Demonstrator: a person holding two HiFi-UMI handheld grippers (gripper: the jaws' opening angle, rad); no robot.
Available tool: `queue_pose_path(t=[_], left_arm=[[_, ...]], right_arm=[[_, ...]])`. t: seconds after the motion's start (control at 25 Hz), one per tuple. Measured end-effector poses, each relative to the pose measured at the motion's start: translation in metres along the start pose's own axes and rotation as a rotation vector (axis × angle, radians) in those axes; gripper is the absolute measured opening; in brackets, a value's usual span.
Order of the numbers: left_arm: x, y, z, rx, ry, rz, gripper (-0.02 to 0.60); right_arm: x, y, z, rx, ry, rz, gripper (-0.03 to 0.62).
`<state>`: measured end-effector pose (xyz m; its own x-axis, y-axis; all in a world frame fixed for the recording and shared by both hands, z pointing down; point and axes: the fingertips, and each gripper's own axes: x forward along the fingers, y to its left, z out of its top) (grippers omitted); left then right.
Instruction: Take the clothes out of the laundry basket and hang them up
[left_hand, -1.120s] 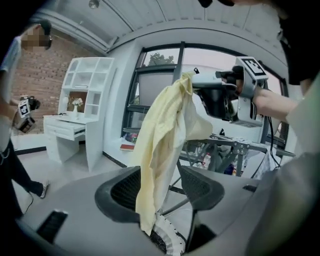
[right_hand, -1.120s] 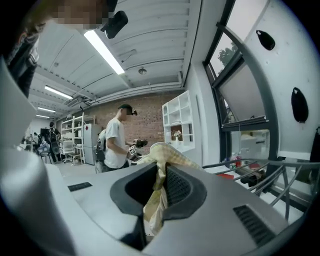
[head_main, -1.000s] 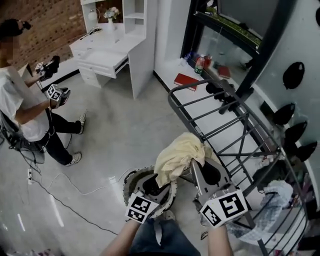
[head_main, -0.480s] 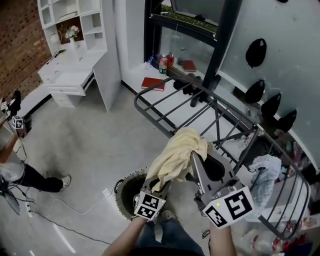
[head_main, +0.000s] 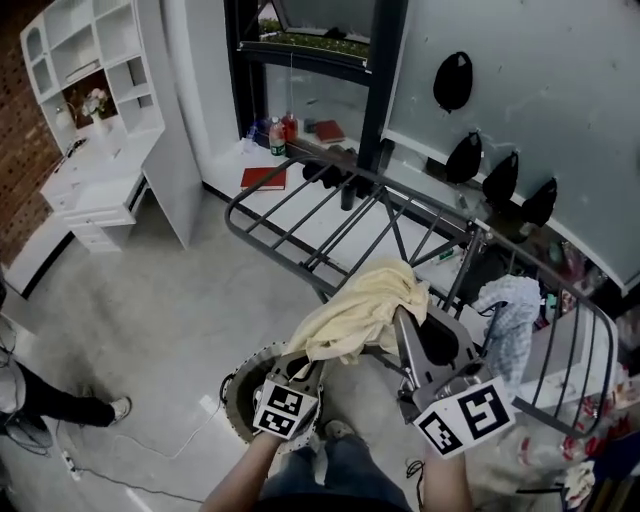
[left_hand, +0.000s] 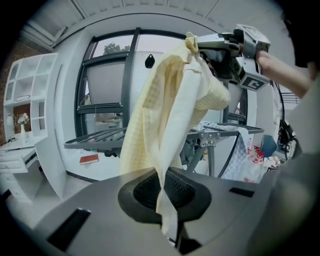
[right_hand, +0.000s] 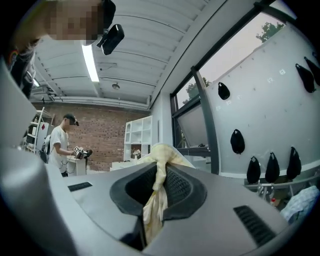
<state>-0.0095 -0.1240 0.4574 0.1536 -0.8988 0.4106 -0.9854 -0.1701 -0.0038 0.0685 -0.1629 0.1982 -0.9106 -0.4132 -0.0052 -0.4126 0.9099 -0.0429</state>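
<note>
Room: one drying rack, one basket, mostly hidden.
Garment: one, yellow.
Left claw: just closed on garment.
Right claw: clamps garment.

Head view: white desk w/ shelf unit stood at 10 o'clock, flower vase in a shelf niche, brick wall behind. Red book & bottles sat on the low ledge at 12. Black teardrop-shaped items hung on the wall, approx. 1–2 o'clock. Bystander's leg w/ sneaker showed at 8. Right gripper view: ceiling strip light at 11.
</note>
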Motion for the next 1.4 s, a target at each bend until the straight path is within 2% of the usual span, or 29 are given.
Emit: queue_pose_path(t=[0.28, 0.64, 0.92, 1.04, 1.24, 1.4], left_arm=[[-0.023, 0.007, 0.054, 0.017, -0.089, -0.031, 0.025], [-0.045, -0.004, 0.164, 0.109, -0.240, -0.109, 0.025], [-0.043, -0.013, 0.255, 0.141, -0.384, -0.175, 0.026], [-0.034, -0.017, 0.287, 0.155, -0.420, -0.197, 0.025], [-0.009, -0.029, 0.307, 0.157, -0.431, -0.248, 0.025], [0.031, -0.043, 0.312, 0.138, -0.413, -0.288, 0.026]], right_arm=[[-0.033, -0.032, -0.001, 0.001, -0.003, -0.139, 0.031], [-0.069, -0.061, -0.007, -0.013, 0.028, -0.295, 0.031], [-0.087, -0.082, 0.020, -0.085, 0.004, -0.422, 0.031], [-0.093, -0.095, 0.033, -0.109, -0.003, -0.471, 0.031], [-0.098, -0.115, 0.033, -0.146, 0.031, -0.543, 0.031], [-0.102, -0.149, 0.024, -0.143, 0.064, -0.586, 0.031]])
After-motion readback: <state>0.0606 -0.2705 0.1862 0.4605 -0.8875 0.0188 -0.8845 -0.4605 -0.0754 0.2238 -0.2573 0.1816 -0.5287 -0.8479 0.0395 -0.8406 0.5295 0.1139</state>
